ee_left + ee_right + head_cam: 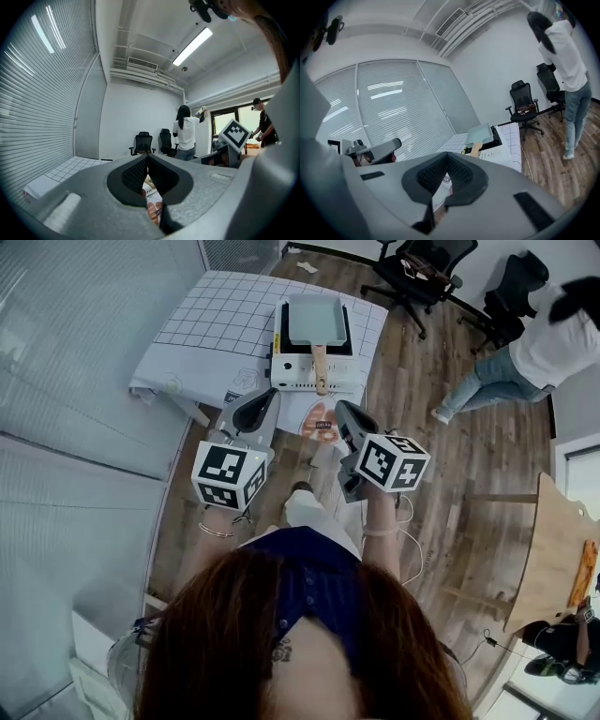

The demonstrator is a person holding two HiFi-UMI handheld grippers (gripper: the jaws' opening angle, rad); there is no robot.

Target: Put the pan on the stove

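A rectangular pale blue pan [316,319] sits on the portable stove [298,372] toward the near right corner of the desk [211,329], its wooden handle [320,365] pointing over the stove's white front toward the near edge; a white cloth ruled in squares covers the desk. The person holds both tools in the air just short of that near edge, clear of pan and stove; the left gripper [266,397] and the right gripper [345,412] point toward the stove, side by side with a gap between them. In the left gripper view the dark ribbed fingers [134,175] meet at their tips with nothing clamped; in the right gripper view the fingers [431,175] are likewise pressed together and empty, with the pan and stove visible beyond them. Each tool carries a cube with square markers at its rear. On the wooden floor beyond the desk's far right corner stand black office chairs [424,266]; a second person [525,357] in a white top and jeans stands to the right of them.
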